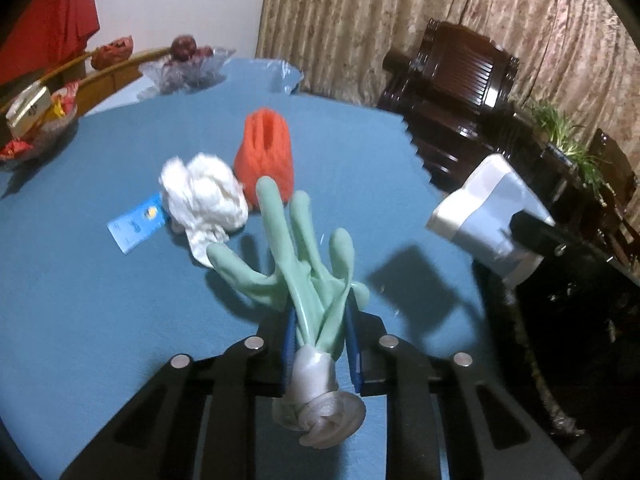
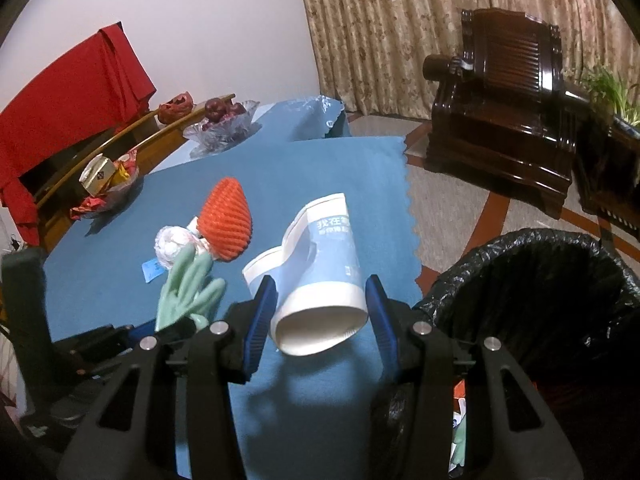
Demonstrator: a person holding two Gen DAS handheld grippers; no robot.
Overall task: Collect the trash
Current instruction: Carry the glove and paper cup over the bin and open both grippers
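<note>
My left gripper (image 1: 320,340) is shut on a mint-green rubber glove (image 1: 304,256) and holds it above the blue tablecloth (image 1: 100,320); the glove also shows in the right wrist view (image 2: 188,292). My right gripper (image 2: 320,312) is shut on a crushed blue-and-white paper cup (image 2: 320,272), held above the table edge; the cup also shows in the left wrist view (image 1: 488,220). On the cloth lie a crumpled white tissue (image 1: 204,196), an orange foam fruit net (image 1: 266,152) and a small blue wrapper (image 1: 136,228). A bin lined with a black bag (image 2: 540,300) stands to the right, below the table.
Glass bowls with fruit (image 2: 224,120) and snacks (image 2: 108,184) stand at the table's far left. A red cloth (image 2: 72,92) hangs behind. A dark wooden armchair (image 2: 508,92) and a potted plant (image 1: 568,136) stand on the floor to the right.
</note>
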